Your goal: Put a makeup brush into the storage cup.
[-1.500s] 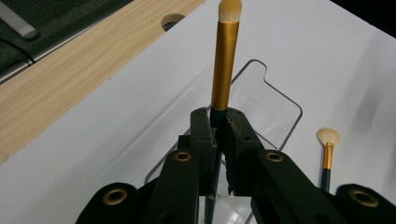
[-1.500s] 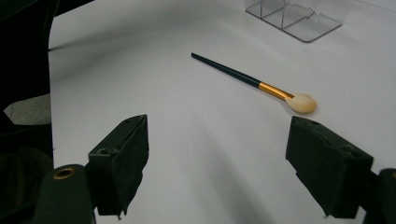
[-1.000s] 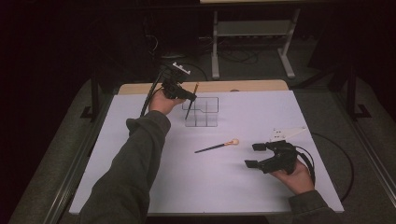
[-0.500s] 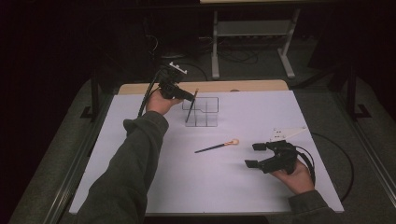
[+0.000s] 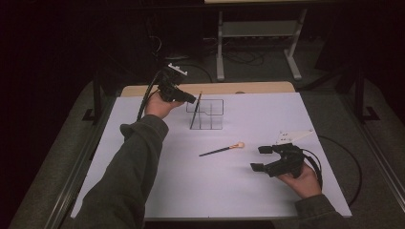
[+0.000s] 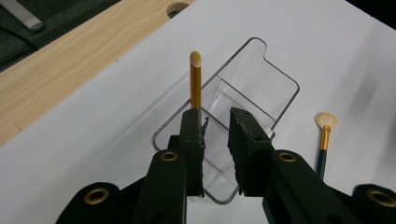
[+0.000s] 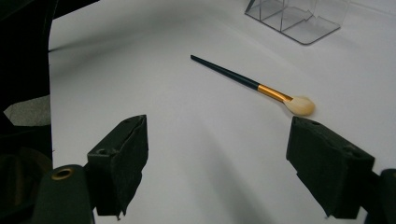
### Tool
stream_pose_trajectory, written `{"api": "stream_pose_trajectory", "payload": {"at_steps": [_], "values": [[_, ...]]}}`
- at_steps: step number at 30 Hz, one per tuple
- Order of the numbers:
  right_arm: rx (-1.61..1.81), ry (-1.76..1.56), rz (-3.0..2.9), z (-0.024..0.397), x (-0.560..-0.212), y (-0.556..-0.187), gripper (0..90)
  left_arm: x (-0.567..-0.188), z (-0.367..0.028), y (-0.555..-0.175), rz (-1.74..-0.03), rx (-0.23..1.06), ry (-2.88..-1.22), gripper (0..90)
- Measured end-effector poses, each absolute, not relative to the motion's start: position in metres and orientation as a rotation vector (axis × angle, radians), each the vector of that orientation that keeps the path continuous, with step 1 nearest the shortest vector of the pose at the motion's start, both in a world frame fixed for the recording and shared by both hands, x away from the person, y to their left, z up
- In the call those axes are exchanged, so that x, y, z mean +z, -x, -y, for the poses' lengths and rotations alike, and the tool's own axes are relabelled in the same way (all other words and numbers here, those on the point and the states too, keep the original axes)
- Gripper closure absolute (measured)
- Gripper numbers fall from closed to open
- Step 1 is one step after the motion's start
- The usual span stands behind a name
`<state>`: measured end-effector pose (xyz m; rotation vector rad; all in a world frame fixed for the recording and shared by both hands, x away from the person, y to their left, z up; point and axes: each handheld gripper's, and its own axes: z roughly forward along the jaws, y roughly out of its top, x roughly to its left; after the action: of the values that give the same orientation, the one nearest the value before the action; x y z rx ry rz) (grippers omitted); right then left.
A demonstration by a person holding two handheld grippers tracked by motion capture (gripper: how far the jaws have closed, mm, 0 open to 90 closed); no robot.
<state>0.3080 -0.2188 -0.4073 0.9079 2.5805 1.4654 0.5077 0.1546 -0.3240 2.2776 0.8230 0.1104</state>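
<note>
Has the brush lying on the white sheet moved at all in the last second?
No. The brush lies at the same spot and angle on the white sheet, below the clear organizer, as in both earlier high views.

White table (image 5: 267,119) bears organiser (image 5: 206,114) (clear), brush (image 5: 222,150).

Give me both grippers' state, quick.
Left gripper: jaws just opening, the brush in the clear organizer released.
Right gripper: wide open, holding nothing.

High overhead view facing forward; two close finger-mounted views, all sharing the clear organizer (image 5: 205,113).
</note>
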Motion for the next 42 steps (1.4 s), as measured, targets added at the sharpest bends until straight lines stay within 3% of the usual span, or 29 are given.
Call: {"api": "stream_pose_trajectory", "payload": {"at_steps": [42], "values": [[1.475, -0.912, -2.551, 0.224, -0.405, -0.305, 18.8, -0.323, -0.184, -0.480, -0.855, 0.124, -2.209, 67.3]]}}
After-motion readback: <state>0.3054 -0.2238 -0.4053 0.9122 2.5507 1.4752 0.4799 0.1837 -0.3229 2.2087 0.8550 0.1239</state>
